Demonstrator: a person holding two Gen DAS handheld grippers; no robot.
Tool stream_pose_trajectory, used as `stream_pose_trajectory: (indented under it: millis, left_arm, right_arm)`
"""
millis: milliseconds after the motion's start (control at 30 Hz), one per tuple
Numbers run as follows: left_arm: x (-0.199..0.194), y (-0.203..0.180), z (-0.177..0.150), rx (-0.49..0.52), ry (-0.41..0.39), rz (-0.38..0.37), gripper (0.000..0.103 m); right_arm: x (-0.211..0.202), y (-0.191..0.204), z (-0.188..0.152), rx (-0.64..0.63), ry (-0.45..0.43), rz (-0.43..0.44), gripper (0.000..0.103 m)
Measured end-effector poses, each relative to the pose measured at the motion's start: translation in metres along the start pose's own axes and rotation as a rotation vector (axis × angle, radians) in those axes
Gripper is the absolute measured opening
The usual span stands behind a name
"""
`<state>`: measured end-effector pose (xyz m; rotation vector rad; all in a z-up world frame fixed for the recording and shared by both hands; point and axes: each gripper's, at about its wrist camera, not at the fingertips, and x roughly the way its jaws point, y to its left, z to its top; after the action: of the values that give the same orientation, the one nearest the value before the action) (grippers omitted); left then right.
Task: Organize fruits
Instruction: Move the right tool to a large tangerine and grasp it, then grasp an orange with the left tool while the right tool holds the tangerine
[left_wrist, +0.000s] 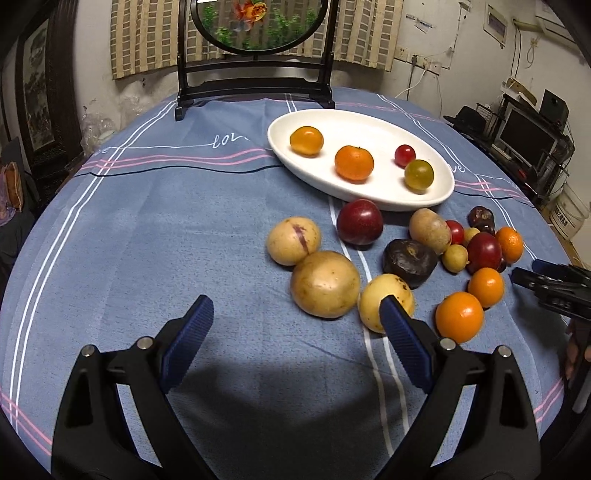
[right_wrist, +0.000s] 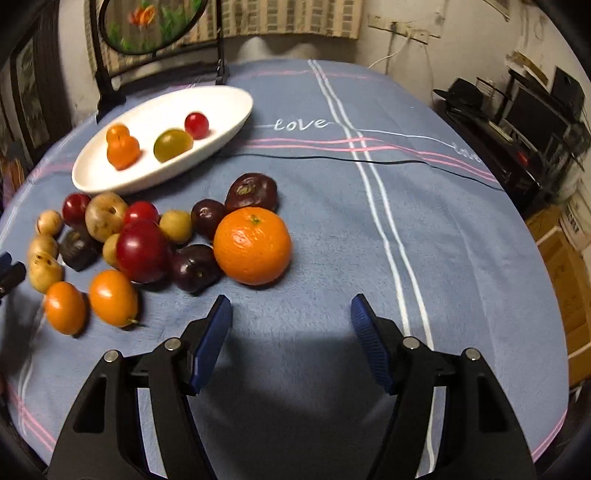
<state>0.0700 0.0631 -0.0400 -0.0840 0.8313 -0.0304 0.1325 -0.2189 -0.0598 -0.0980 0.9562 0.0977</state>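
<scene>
Fruits (right_wrist: 252, 251) heaped beside my white dish (left_wrist: 369, 122) mid-table; left gripper (left_wrist: 295, 317) wide and empty, right gripper (right_wrist: 291, 314) part-open and empty.

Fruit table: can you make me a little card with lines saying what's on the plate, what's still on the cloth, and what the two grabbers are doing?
plate: white oval plate, far side of the blue tablecloth
on plate: two oranges, one red tomato, one green-yellow tomato
off plate: pile of yellow, dark purple, red and orange fruits beside the plate
biggest orange: big orange, just ahead of the right gripper
left gripper: jaws open, empty, near the yellow fruits
right gripper: jaws open, empty
behind: round goldfish screen
</scene>
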Motion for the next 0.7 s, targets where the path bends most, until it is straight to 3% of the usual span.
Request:
stream_pose_trajectory:
  millis: [133,233,267,700]
  left_arm:
    - [0.002,-0.001,-0.002,0.001,0.015,-0.019,0.093]
    - [0.002,-0.003,-0.002,0.009,0.012,-0.034,0.093]
    - [0.002,-0.004,-0.003,0.011,0.012,-0.035,0.093]
    - [0.003,-0.021,-0.005,0.047,0.041,-0.083,0.093]
  right_arm:
    - [0.012,0.006,0.014,-0.031,0.001,0.003,0.062]
    - [0.015,0.011,0.025,-0.047,-0.006,0.028,0.052]
    - [0.015,0.013,0.027,-0.051,-0.009,0.041,0.045]
    - [-0.007,-0.01,0.009,0.084,-0.046,0.129,0.044]
